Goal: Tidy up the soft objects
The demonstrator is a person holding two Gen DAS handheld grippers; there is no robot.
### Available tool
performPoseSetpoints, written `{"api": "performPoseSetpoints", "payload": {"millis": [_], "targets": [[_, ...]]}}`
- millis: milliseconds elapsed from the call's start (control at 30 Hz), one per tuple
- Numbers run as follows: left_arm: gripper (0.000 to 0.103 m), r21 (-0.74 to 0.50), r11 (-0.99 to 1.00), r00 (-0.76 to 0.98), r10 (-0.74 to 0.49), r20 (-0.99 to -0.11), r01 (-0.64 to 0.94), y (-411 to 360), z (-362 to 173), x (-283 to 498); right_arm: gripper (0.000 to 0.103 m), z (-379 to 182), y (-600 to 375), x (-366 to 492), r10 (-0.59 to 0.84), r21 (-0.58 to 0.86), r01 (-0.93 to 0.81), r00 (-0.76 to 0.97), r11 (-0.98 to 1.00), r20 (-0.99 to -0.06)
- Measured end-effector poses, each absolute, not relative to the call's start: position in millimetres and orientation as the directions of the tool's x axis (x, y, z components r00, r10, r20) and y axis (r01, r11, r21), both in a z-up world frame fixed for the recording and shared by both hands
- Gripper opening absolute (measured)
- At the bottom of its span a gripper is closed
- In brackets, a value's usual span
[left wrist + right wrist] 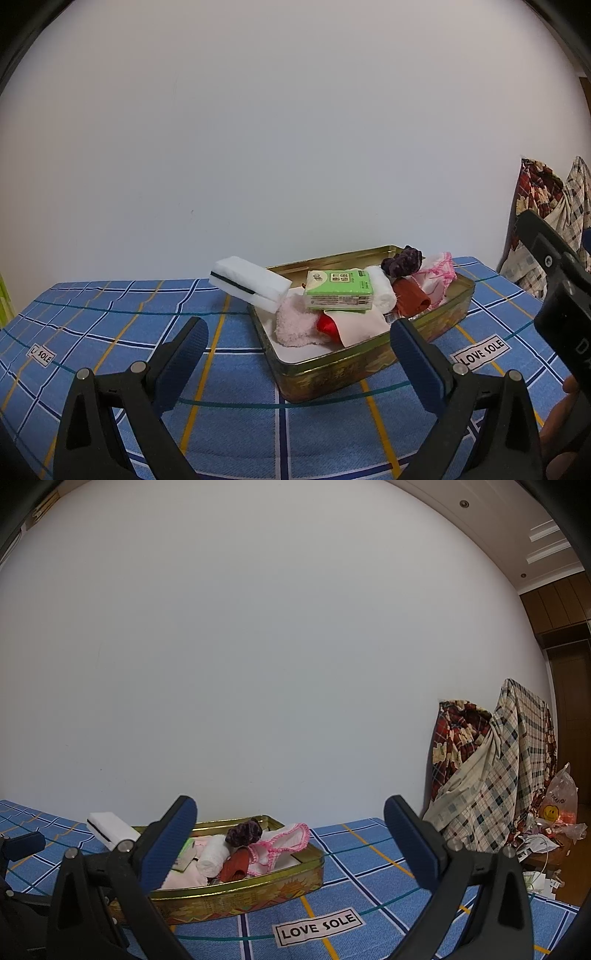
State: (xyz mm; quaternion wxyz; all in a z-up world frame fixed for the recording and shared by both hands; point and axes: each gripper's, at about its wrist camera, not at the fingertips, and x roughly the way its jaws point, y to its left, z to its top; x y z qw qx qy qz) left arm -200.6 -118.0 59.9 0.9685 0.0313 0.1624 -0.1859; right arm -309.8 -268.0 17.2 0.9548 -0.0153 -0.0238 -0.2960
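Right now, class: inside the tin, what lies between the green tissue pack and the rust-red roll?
A rolled white towel lies between the green tissue pack and the rust-red roll in the tin, clearest in the left wrist view.

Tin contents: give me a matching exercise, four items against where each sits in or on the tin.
Items:
1. green tissue pack
2. white sponge
3. purple scrunchie
4. fluffy pink sock

Places:
A. leaning over the tin's left rim, sticking out
B. lowest in the pile, near the front left
C. on top of the pile, in the middle
D. high at the back right

Pairs: 1-C, 2-A, 3-D, 4-B
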Motion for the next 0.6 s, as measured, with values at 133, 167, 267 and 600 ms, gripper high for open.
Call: {"api": "performPoseSetpoints", "payload": {"millis": [133, 167, 267, 600], "targets": [[0.1, 0.001, 0.932, 0.881, -0.341, -0.327, 0.361, -118.6, 59.6, -200.6, 0.103, 17.0, -269.0, -309.4, -0.563, -0.015, 0.565, 0.824, 0.825, 0.054], [0.1, -0.002, 0.932, 0.88, -0.344, -0.327, 0.364, -118.3, 59.6, -201.0, 0.103, 16.8, -269.2, -309.0, -0.564, -0.014, 0.565, 0.824, 0.825, 0.053], [0.1, -0.007, 0.932, 0.881, -0.346, -0.322, 0.363, -117.2, 60.2, -201.9, 0.103, 16.4, -269.6, -308.7, -0.563, -0.014, 0.564, 0.825, 0.826, 0.053], [0.1, -0.047, 0.928, 0.869, -0.364, -0.335, 0.37, -114.9, 59.7, -199.3, 0.103, 15.3, -269.1, -307.0, -0.562, -0.016, 0.563, 0.826, 0.826, 0.052]]}}
